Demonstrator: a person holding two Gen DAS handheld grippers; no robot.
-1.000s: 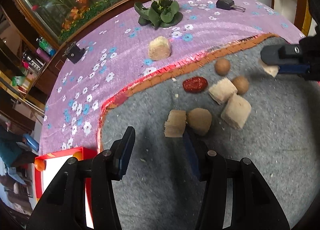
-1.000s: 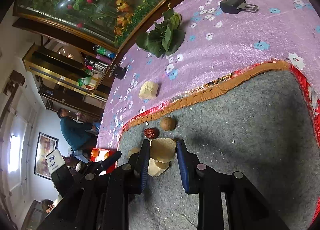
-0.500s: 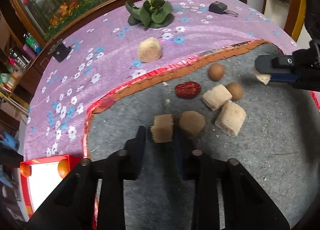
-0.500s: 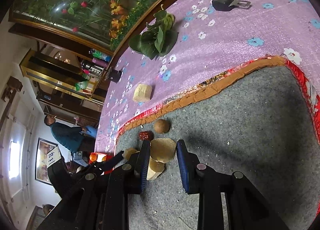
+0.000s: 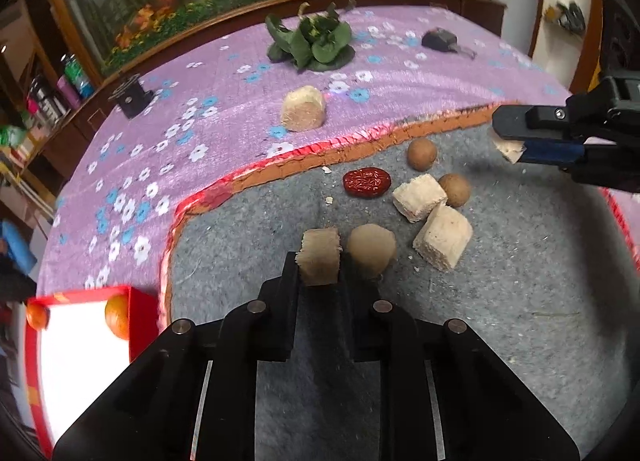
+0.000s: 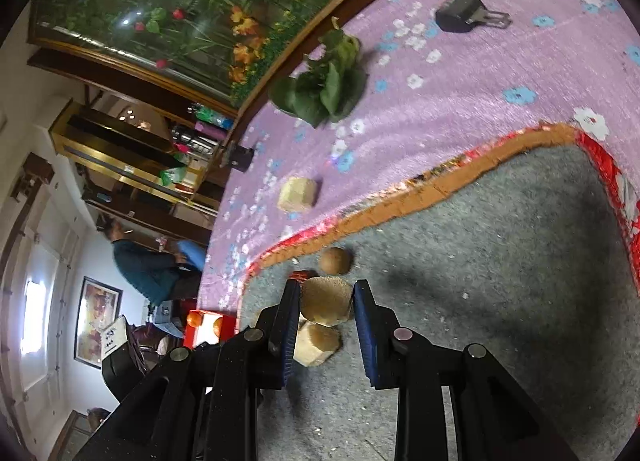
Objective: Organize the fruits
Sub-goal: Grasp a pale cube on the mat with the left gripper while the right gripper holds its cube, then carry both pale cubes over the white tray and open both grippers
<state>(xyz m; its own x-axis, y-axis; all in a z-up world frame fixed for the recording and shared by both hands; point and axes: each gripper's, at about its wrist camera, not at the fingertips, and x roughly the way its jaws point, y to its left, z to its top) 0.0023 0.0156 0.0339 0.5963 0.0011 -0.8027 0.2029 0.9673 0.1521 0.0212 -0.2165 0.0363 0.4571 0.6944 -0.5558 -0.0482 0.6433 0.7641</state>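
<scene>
Several tan fruit chunks lie on a grey mat (image 5: 500, 341). My left gripper (image 5: 319, 267) is shut on one tan chunk (image 5: 320, 255), right beside a rounder chunk (image 5: 372, 247). Two pale chunks (image 5: 418, 197) (image 5: 442, 237), a red date (image 5: 366, 182) and two brown round fruits (image 5: 421, 153) (image 5: 454, 189) lie beyond. My right gripper (image 6: 326, 303) is shut on a tan chunk (image 6: 326, 301) and holds it above the mat; it shows at the right of the left wrist view (image 5: 516, 141).
A tan chunk (image 5: 303, 108) lies on the purple flowered cloth (image 5: 200, 121). A leafy green (image 5: 310, 43), a black key fob (image 5: 440, 39) and a black block (image 5: 130, 95) sit farther back. A red box (image 5: 80, 341) with oranges is at the left.
My left gripper moved forward and shut on the tan chunk. My right gripper still holds its chunk and shifted slightly.
</scene>
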